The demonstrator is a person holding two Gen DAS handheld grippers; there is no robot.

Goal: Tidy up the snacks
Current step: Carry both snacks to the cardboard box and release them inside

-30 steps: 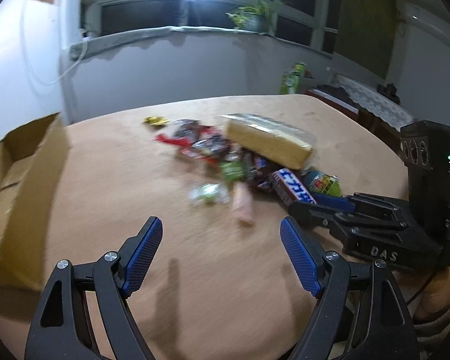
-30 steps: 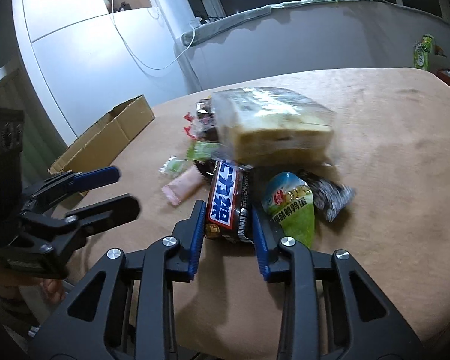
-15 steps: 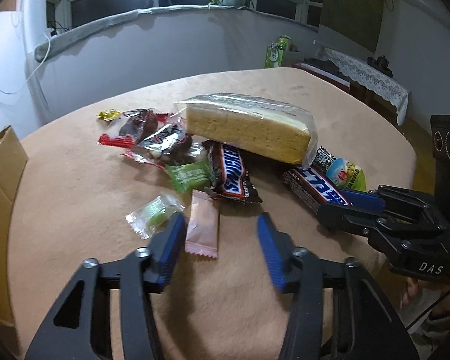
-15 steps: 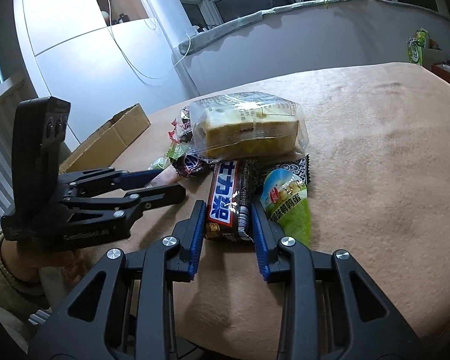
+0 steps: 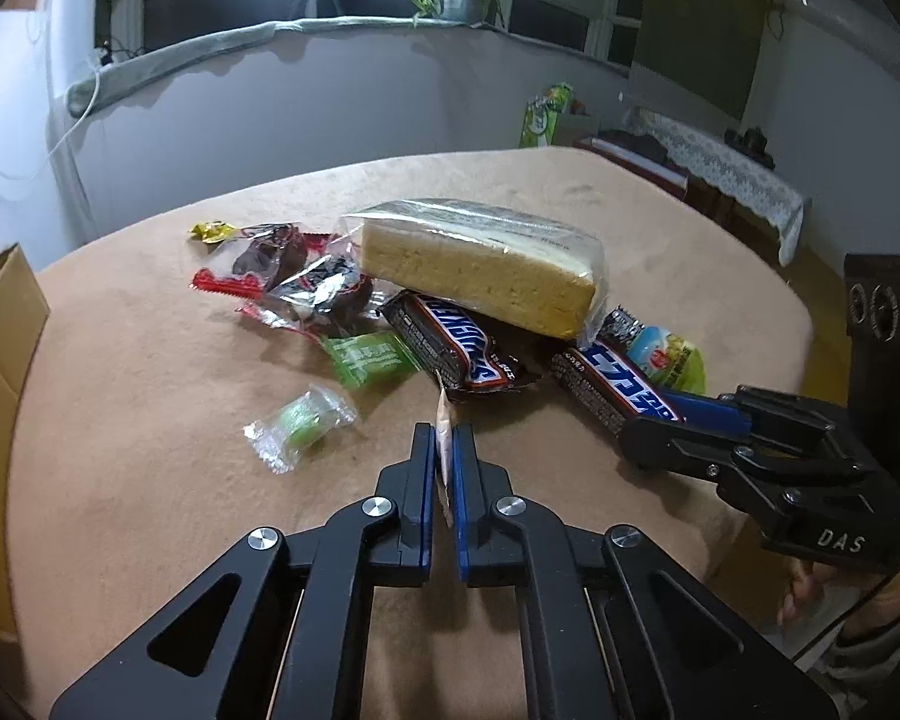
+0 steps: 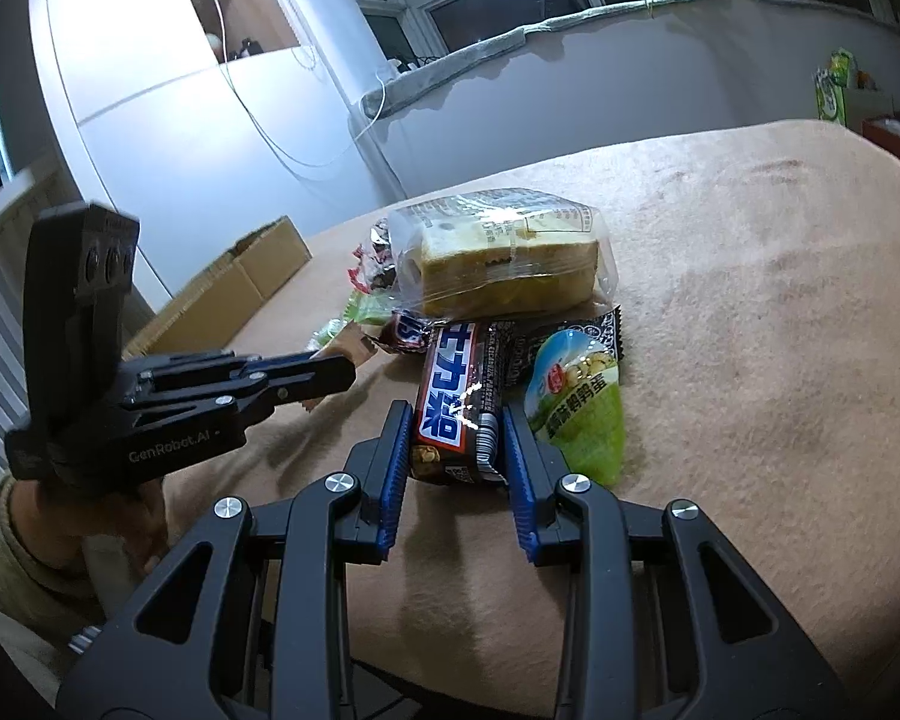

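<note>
Lying ahead of both grippers, the bagged sponge cake (image 5: 480, 264) tops the snack pile, while the right gripper (image 6: 456, 450) clamps a Snickers bar (image 6: 459, 405) and the left gripper (image 5: 444, 450) pinches a small pink sachet (image 5: 444, 438) edge-on.

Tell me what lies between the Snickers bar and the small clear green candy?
The green packet lies between the Snickers bar and the clear green candy, in the left wrist view.

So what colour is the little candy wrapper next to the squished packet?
Clear with green inside, the candy wrapper shows best in the left wrist view.
</note>
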